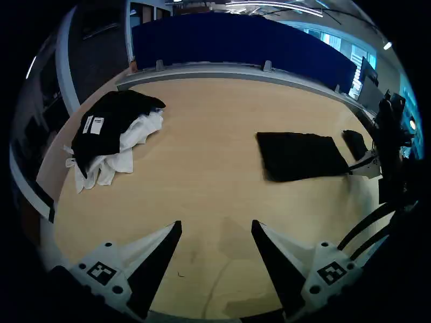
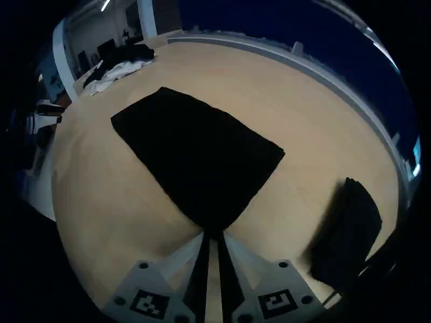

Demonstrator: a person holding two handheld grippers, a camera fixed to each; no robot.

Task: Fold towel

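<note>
I'm working in an office, by the look of it.
My wide pale wood table [image 1: 215,134] is backed by a blue partition [image 1: 237,43] standing in grey clips on a grey rail [image 1: 226,70]. Strip lights [image 1: 269,5] run along the ceiling, bright windows [image 1: 358,56] sit far right, and what looks like a dark screen [image 1: 370,81] stands beyond the table's end.

My towel [image 2: 199,161] is matt black cloth; the table [image 2: 301,107] looks like smooth pale wood with a faint sheen; my right gripper [image 2: 213,235] is matt white plastic.
</note>
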